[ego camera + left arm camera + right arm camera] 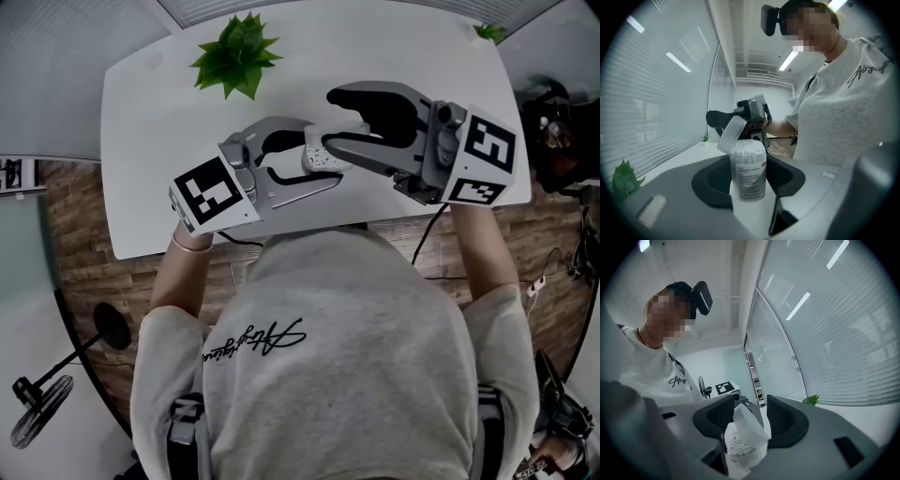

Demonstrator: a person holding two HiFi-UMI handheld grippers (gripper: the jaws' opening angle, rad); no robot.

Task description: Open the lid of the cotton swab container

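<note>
The cotton swab container (pixel 749 183) is held upright, long axis vertical, clamped between the jaws of the left gripper (pixel 748 171), with its lid (pixel 730 135) already tilted up off the packed swab tips. The lid stands between the jaws of the right gripper (pixel 746 420), which appear closed on its opposite edges, so that gripper is judged nearer for folding it further back. That edge contact is shown only in the right gripper view, and the container's label and upright body only in the left gripper view.
</note>
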